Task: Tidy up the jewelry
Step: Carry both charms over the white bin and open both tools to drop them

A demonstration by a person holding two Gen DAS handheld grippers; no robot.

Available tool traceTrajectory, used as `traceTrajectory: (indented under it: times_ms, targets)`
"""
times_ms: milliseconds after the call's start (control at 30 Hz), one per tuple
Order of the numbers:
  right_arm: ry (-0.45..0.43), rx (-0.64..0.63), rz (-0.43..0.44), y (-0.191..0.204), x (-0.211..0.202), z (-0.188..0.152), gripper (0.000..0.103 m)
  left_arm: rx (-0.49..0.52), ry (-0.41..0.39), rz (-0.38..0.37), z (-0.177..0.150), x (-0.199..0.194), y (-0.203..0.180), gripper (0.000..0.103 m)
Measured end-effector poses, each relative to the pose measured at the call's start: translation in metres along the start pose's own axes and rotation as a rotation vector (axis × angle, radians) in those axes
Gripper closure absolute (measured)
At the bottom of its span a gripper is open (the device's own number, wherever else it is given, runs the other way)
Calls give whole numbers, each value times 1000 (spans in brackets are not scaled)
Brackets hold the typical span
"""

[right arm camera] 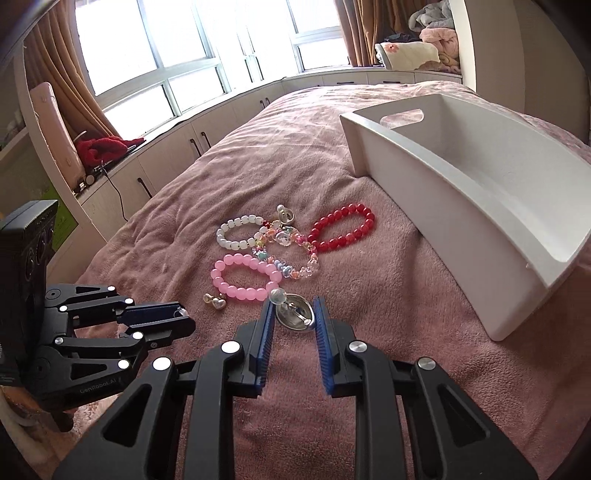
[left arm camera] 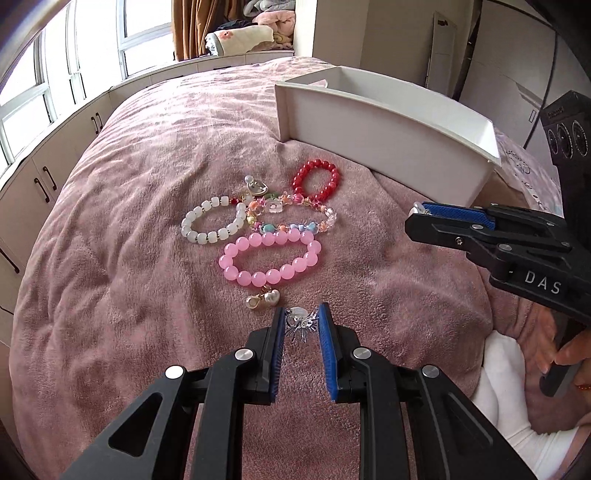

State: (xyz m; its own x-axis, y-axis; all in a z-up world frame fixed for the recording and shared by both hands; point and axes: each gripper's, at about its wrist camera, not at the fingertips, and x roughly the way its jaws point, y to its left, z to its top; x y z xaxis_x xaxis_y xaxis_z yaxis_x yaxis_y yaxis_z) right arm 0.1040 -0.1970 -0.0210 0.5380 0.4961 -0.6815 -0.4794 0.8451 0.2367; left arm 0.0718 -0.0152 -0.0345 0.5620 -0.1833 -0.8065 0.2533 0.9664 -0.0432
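Several bead bracelets lie together on the pink blanket: a pink one (left arm camera: 271, 260) (right arm camera: 245, 277), a white one (left arm camera: 214, 221) (right arm camera: 238, 232), a red one (left arm camera: 317, 179) (right arm camera: 343, 227) and a multicoloured one (left arm camera: 291, 218) (right arm camera: 291, 258). My left gripper (left arm camera: 302, 323) (right arm camera: 181, 314) is shut on a small silver brooch (left arm camera: 301, 325), held low over the blanket near me. My right gripper (right arm camera: 294, 314) (left arm camera: 419, 210) is shut on a round silver earring with a clear bead (right arm camera: 293, 314), right of the bracelets. A pair of heart earrings (left arm camera: 260, 300) (right arm camera: 215, 301) lies below the pink bracelet.
A white open box (left arm camera: 388, 136) (right arm camera: 461, 206) stands on the blanket to the right of the bracelets, its inside bare where visible. White cabinets (left arm camera: 44, 181) and windows run along the left. Folded bedding (left arm camera: 251, 31) is piled at the back.
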Motion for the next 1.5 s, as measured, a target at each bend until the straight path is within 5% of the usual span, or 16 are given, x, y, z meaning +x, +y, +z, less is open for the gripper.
traceTrajectory:
  times_ms: [467,733,1067,1267,1500]
  targets:
    - [-250,-23,-21,-29,-93,80,81,157,-129,7,129,-45,-33,80]
    - [-330,14,-77,-67,-123,108,80,240,-137,13,213,-34,-77,79]
    - [-276,40,-165,-112,-106,119,81,274,-9,70,274,35,-116,79]
    - [-180,-11,-260,-126,-79,113,81,303,77,129,277,81,-124,79]
    - [-89,-63,-334,-135,-50,102,80,219,122,155,280,125,-117,79]
